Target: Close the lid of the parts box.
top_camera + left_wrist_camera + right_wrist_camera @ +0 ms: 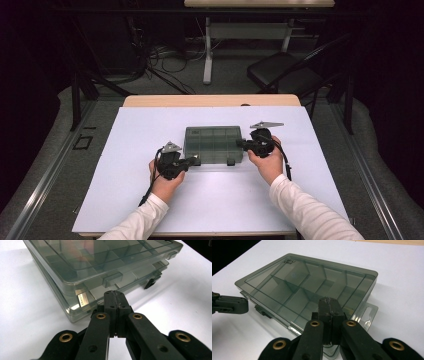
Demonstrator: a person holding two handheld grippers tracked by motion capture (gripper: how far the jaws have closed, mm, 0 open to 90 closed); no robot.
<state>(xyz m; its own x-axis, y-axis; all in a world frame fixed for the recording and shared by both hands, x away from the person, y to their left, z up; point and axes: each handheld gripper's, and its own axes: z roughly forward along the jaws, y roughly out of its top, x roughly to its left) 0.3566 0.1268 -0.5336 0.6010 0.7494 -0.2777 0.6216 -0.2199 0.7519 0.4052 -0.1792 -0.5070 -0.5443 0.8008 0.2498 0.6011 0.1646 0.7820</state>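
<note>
Smoky compartment box (213, 145) sits lid down near the middle of the white table sheet (130, 190), its transparent lid showing the dividers inside. At its near left corner comes the left gripper (196, 160), jaws clenched flat together with nothing between them, the tips right at the box's front edge beside the left latch tab (111, 279); whether they actually touch is hard to call. Over on the right, the right gripper (241, 144) is clenched too, empty, its tips up against the box's right end by the clear hang tab (366, 313). A second latch (150, 283), the dark one, sits farther along the front.
</note>
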